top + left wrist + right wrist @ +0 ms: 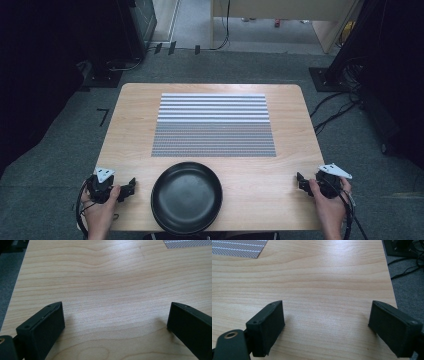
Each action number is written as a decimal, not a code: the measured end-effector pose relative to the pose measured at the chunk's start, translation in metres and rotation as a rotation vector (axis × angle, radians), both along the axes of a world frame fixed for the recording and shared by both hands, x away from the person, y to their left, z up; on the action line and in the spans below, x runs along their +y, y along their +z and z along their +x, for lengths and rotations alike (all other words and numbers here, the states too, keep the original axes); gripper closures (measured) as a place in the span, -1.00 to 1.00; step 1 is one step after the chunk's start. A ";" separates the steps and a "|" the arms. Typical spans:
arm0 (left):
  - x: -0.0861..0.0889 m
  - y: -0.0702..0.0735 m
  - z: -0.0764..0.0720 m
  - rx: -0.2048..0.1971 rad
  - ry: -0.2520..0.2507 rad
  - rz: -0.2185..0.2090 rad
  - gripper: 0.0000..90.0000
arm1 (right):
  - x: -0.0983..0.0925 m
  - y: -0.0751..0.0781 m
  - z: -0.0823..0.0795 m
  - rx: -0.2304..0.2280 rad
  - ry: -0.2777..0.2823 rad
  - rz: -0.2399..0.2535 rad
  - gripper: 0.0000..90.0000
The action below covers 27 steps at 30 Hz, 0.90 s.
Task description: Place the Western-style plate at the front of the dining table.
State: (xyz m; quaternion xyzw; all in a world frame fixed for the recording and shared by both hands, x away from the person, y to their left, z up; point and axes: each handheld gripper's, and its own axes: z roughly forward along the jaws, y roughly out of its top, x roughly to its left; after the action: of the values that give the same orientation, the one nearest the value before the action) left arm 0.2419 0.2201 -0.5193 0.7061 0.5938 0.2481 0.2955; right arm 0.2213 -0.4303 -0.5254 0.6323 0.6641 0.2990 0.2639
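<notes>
A black round plate (186, 197) lies at the near middle of the wooden table (135, 110). Beyond it a grey striped placemat (213, 125) covers the table's centre. My left gripper (131, 188) rests near the front left corner, held by a hand, a short way left of the plate. My right gripper (300, 181) rests near the front right corner in the other hand. In the left gripper view the gripper (115, 315) stands open over bare wood. In the right gripper view that gripper (326, 315) is open too, nothing between its jaws.
Dark grey carpet (60, 150) surrounds the table. Black cables (330, 107) trail on the floor at the right, and dark stands and equipment (120, 35) sit at the back left. A corner of the placemat (239, 248) shows at the top left of the right gripper view.
</notes>
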 end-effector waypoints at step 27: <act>0.000 0.000 0.001 0.002 -0.003 0.002 -0.99 | 0.001 0.000 0.002 0.006 -0.016 0.000 -0.79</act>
State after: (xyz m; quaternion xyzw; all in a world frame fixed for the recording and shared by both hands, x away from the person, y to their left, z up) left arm 0.2428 0.2204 -0.5192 0.7075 0.5929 0.2473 0.2946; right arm 0.2229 -0.4294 -0.5256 0.6384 0.6600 0.2949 0.2644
